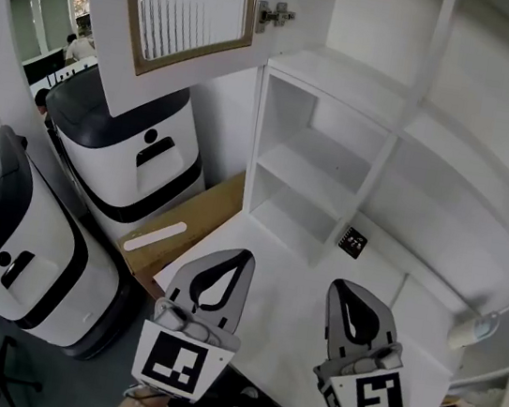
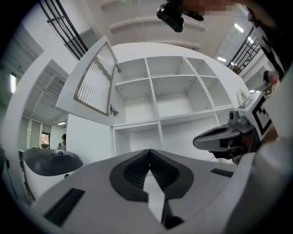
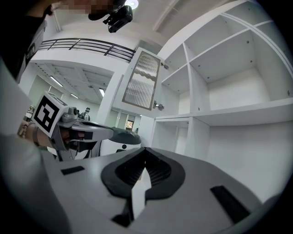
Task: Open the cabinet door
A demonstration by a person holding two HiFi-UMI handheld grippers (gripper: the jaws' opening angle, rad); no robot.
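Observation:
The cabinet door point(image 1: 184, 7), white with a wooden frame round a ribbed glass pane, stands swung open at the top left, away from the white shelf cabinet point(image 1: 336, 163); its hinge point(image 1: 273, 13) shows at the door's right edge. Both grippers hang low in front of the white counter, well below the door and apart from it. My left gripper point(image 1: 246, 255) is shut with nothing in it, and my right gripper point(image 1: 345, 284) beside it is the same. The left gripper view shows the open door point(image 2: 94, 80) up left of the closed jaws; the right gripper view shows the door point(image 3: 143, 80) above them.
Two white-and-black rounded machines point(image 1: 130, 151) point(image 1: 12, 238) stand left of the cabinet, with a cardboard sheet point(image 1: 184, 230) between them and the counter. A small black tag point(image 1: 354, 242) lies on the counter point(image 1: 297, 299). A white cylinder point(image 1: 472, 330) sits at the right edge.

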